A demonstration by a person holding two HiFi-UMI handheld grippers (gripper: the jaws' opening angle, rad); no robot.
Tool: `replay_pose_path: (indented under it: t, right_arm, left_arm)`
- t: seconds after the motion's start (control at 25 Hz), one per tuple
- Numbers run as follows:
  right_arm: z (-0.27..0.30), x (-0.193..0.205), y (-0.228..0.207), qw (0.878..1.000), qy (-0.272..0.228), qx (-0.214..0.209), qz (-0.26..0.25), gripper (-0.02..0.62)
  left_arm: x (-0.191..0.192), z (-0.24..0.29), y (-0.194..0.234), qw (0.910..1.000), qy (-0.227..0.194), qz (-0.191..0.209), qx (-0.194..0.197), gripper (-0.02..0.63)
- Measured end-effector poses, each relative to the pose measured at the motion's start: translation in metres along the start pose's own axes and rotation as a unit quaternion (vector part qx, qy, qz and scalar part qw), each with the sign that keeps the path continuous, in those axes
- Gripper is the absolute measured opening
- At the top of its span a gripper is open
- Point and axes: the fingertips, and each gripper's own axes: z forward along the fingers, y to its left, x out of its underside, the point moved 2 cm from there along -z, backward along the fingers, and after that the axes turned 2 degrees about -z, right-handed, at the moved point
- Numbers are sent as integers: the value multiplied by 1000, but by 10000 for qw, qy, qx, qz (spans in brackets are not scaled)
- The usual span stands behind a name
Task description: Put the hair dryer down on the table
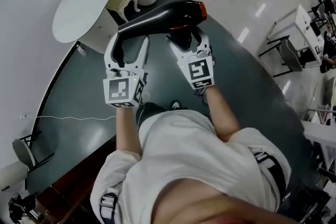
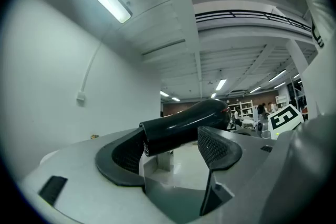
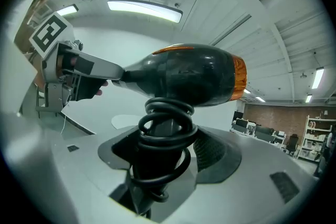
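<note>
Two tools are closed on one hair dryer (image 1: 163, 16), which is held in the air at the upper middle of the head view, well apart from the white tabletop (image 1: 89, 2) seen at the upper left. The left tool (image 1: 128, 42) is spread wide, and the narrow black end of the hair dryer is taken between its pads near the tips. The right tool (image 1: 187, 39) is likewise spread wide; the handle, wrapped in a coiled cord (image 3: 165, 113), is clamped between its jaws and fills the gap. The hair dryer is carried roughly level across both tools, with its orange-ringed end (image 1: 201, 10) turned toward the right of the frame. Below it a dark floor (image 1: 236, 92) is seen, and a pale stool (image 1: 122, 0) is tucked just beside the tabletop.
</note>
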Motion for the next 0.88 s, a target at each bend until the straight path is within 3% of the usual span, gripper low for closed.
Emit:
replay_pose_path:
  t: [0.36,0.88]
  right_arm:
    - [14,10,-7,9998,128,40,121,305]
    - [107,22,-51,9983,337,458,126,305]
  left_arm:
    - [8,20,8,9998,161,-76,90,321]
    - [22,120,65,9982,167,-182,545,321]
